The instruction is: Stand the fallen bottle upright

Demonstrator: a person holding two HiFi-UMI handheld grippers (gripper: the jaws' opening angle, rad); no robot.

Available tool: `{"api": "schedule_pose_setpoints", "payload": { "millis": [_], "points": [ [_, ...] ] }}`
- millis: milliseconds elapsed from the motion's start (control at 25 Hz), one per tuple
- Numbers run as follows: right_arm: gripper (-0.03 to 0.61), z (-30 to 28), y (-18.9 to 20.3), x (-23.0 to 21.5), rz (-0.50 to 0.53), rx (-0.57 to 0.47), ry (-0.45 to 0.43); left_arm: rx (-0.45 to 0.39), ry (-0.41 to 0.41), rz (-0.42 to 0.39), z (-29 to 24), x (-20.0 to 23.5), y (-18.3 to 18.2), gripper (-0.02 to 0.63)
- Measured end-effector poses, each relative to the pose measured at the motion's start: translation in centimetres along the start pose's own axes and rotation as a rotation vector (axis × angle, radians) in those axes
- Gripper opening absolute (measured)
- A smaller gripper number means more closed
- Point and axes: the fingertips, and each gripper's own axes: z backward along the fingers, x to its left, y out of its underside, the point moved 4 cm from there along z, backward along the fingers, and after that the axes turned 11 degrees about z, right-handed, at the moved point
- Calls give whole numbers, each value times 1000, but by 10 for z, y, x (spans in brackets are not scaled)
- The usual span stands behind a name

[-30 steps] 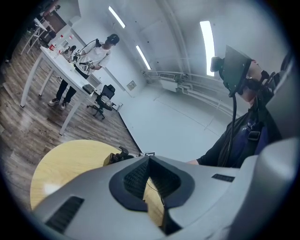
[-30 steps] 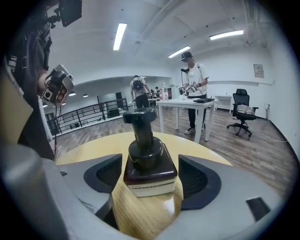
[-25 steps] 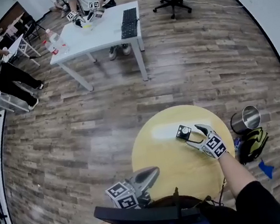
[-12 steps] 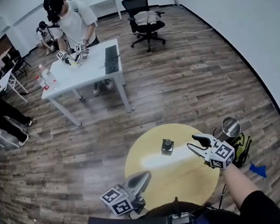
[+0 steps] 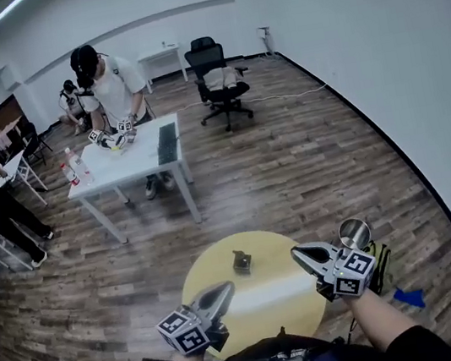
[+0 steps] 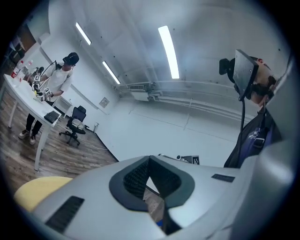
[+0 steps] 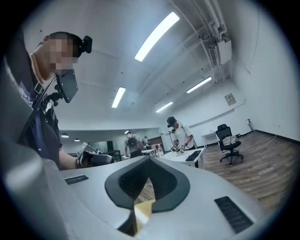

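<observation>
The small dark bottle (image 5: 241,261) stands upright on the round yellow counter (image 5: 267,301), low in the middle of the head view and towards the counter's far edge. I cannot tell what it holds. Neither gripper touches it. The left gripper (image 5: 225,288) hangs over the near left part of the counter, its jaws closed tip to tip with nothing between them. The right gripper (image 5: 298,254) is over the right edge, and its jaws are pressed together and empty too. On the wooden floor just right of the counter sits a shiny steel can (image 5: 354,233); its inside is too small to read. A green and black bag (image 5: 383,258) lies beside it.

In the upper left of the frame a person (image 5: 111,87) works at a long white counter (image 5: 141,159) that carries a keyboard (image 5: 166,142) and clear bottles (image 5: 74,168). A black office chair (image 5: 218,82) stands behind it, near the top centre.
</observation>
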Motion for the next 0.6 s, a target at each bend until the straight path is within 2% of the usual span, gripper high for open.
{"api": "schedule_pose_setpoints", "payload": {
  "millis": [280, 400, 600],
  "points": [
    [21, 88, 2, 10, -103, 8, -83, -32, -20, -4, -23, -55, 56, 9],
    [21, 94, -2, 12, -103, -2, -87, -35, -36, -22, -15, -68, 57, 9],
    [21, 81, -5, 30, -87, -6, -87, -42, -48, -30, 11, -64, 50, 9]
  ]
}}
